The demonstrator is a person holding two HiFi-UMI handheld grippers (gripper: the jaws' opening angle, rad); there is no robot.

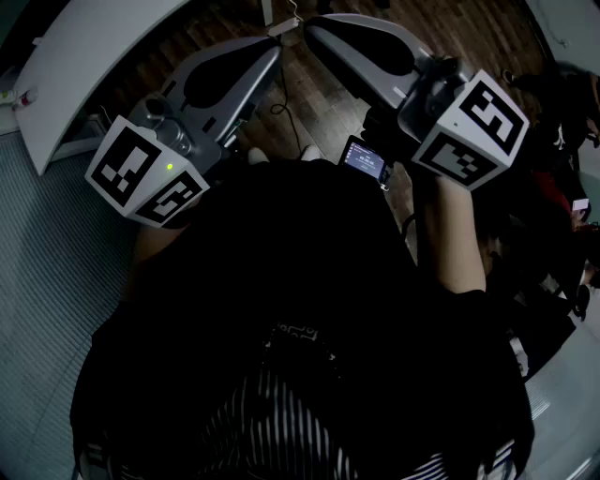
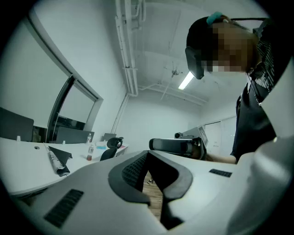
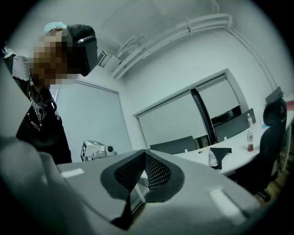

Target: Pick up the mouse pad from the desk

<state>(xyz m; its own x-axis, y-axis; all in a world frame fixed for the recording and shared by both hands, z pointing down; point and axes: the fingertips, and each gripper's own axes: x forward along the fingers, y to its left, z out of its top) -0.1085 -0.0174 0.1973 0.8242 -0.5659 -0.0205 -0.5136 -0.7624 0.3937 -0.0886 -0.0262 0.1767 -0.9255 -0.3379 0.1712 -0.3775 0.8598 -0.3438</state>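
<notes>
Out on the wood floor (image 1: 469, 33), off the worktop (image 2: 23, 158): left gripper (image 2: 148, 153) and right gripper (image 3: 144, 152) held near level, fingers (image 3: 158, 172) together, empty; likely a carry pose. A dark folded sheet (image 2: 59, 157), probably the mouse pad, lies on the worktop, well apart.

I hold my left gripper (image 1: 277, 47) and right gripper (image 1: 312, 27) out before me, roughly level, tips near each other, both pairs of jaws closed and empty

You are looking down at a dark wooden plank floor (image 1: 469, 37), where a small lit screen (image 1: 366, 159) is glowing. A black swivel office chair (image 2: 111, 146) is sitting by the white curved worktop (image 2: 23, 160).
</notes>
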